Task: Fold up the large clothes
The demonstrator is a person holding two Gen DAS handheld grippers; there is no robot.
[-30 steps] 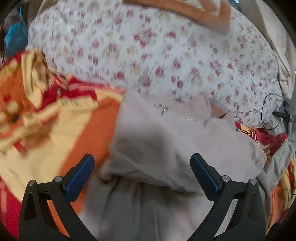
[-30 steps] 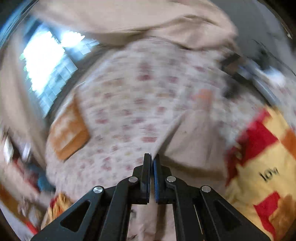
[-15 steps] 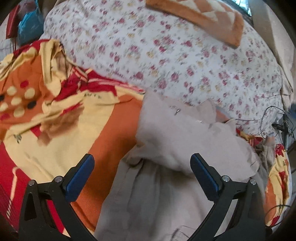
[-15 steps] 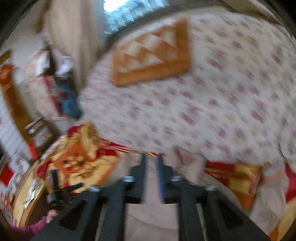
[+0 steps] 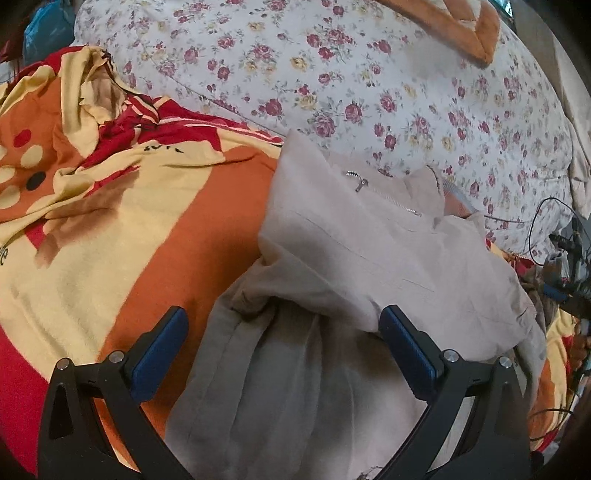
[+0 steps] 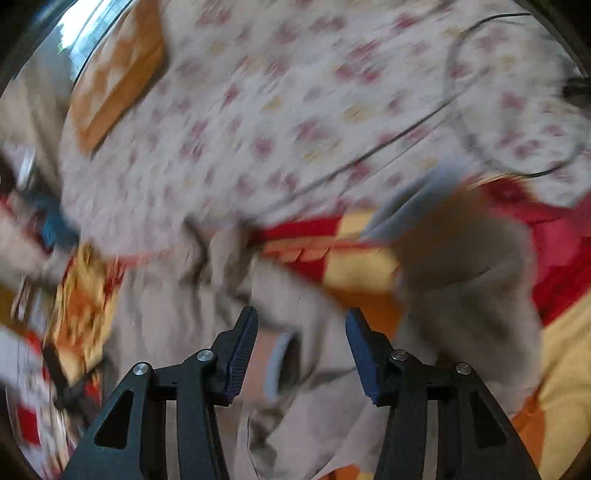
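**Beige jacket lies on the bed, both hand-held grippers apart above it**

A beige jacket (image 5: 354,258) with a metal zipper (image 5: 384,195) lies on a bed, spread over an orange, yellow and red blanket (image 5: 110,206). Its upper part is folded over the lower part, making a thick ridge across the middle. Behind it lies a white quilt with small red roses (image 5: 369,85), and on the quilt's far side an orange patterned cushion (image 5: 465,22). A thin black cable (image 5: 535,225) curls on the quilt at the right edge.

The left hand-held gripper (image 5: 284,325) points down at the jacket with its blue-padded jaws wide apart, one over the blanket's orange band, the other over the folded ridge; nothing is pinched between them.

The right wrist view is heavily blurred. The right hand-held gripper (image 6: 301,332) has just been opening, and its jaws stand partly apart above rumpled beige cloth (image 6: 207,306). Cloth shows through the gap, but the pads do not press on it. The blanket and flowered quilt lie beyond.
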